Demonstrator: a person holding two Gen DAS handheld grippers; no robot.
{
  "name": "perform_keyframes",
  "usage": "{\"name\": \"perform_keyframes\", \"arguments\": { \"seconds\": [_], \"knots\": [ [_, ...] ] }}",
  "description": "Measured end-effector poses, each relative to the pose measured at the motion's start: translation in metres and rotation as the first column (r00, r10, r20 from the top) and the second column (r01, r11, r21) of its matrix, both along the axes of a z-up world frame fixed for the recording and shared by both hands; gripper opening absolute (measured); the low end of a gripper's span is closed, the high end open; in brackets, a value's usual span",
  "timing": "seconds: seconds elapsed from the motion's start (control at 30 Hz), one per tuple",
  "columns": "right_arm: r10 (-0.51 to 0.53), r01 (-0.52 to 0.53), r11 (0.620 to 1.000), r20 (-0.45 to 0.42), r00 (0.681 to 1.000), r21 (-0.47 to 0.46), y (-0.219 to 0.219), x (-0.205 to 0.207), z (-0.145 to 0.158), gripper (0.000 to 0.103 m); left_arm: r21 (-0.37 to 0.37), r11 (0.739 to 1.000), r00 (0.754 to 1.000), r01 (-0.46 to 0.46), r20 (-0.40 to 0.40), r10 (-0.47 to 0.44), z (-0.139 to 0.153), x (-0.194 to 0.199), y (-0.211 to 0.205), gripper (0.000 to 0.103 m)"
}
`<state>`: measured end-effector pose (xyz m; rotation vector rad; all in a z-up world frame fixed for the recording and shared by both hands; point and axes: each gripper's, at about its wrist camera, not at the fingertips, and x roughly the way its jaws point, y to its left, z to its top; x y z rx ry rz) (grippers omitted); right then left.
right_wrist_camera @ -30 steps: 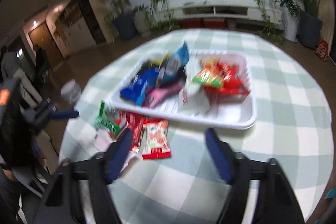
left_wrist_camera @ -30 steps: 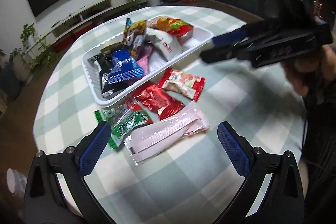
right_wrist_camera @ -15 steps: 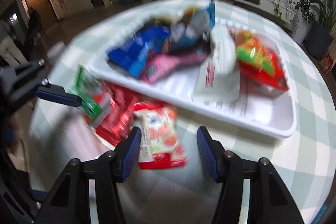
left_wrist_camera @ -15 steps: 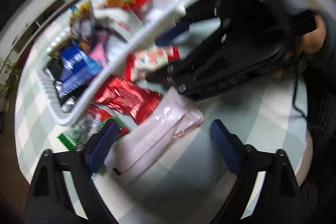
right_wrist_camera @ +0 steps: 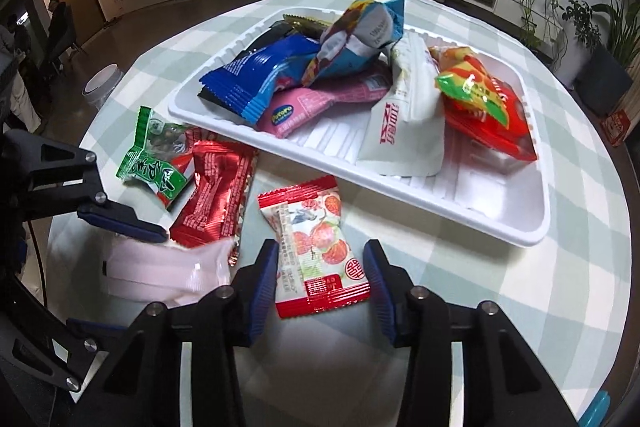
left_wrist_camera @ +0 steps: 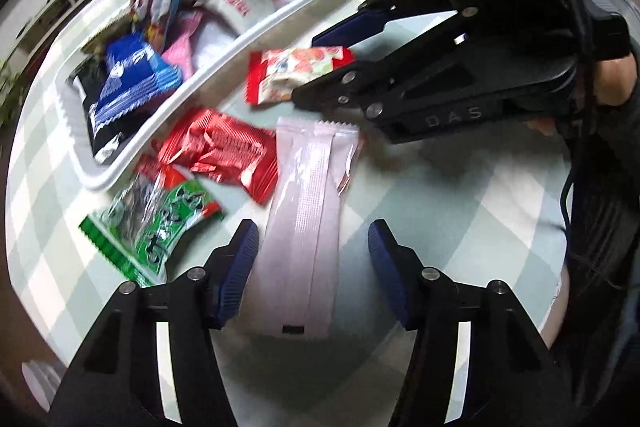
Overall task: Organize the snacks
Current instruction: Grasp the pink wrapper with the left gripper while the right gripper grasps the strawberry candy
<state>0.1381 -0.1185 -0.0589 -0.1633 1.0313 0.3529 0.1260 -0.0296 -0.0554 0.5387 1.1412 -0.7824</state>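
Sitting at the left of the right wrist view, a green packet [right_wrist_camera: 154,159] and a shiny red packet [right_wrist_camera: 216,197] lie on the checked table [right_wrist_camera: 500,291], just outside the white tray [right_wrist_camera: 472,205]. Low at the left, the left gripper [left_wrist_camera: 310,259] has its jaws closing around a long pale pink packet [left_wrist_camera: 308,223]; the packet lies between them, but the pads do not press on it yet. In the low middle, the right gripper [right_wrist_camera: 320,277] is closing too, with a red and white strawberry packet [right_wrist_camera: 316,247] between its jaws and not yet squeezed. Across the upper middle and right, the tray already holds a pile: a blue packet [right_wrist_camera: 256,75], a pink one [right_wrist_camera: 324,103], a white bag [right_wrist_camera: 408,123] and a red and orange bag [right_wrist_camera: 484,103]. So about half the snacks look put away. Four packets are still on the table, and two of them look ready to be picked up.
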Motion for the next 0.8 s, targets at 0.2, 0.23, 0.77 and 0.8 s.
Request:
{"name": "perform_keyframes", "arguments": {
  "seconds": [0.2, 0.23, 0.77, 0.8],
  "knots": [
    [0.002, -0.002, 1.000, 0.007, 1.000, 0.000, 0.000, 0.000, 0.000, 0.047, 0.012, 0.995, 0.995, -0.097, 0.007, 0.097, -0.001, -0.008, -0.002, 0.054],
    [0.001, -0.001, 1.000, 0.004, 1.000, 0.004, -0.001, 0.000, 0.000, 0.047, -0.009, 0.992, 0.992, -0.123, -0.006, 0.123, -0.001, -0.010, -0.002, 0.047],
    [-0.066, 0.067, 0.996, -0.011, 0.998, 0.062, -0.023, -0.008, 0.003, 0.041, -0.031, 0.944, 0.940, -0.328, 0.085, 0.330, 0.007, -0.048, -0.015, 0.028],
    [-0.075, 0.075, 0.995, -0.008, 0.997, 0.071, -0.027, -0.009, 0.005, 0.041, -0.039, 0.941, 0.937, -0.335, 0.096, 0.337, 0.010, -0.051, -0.014, 0.028]
  ]
}}
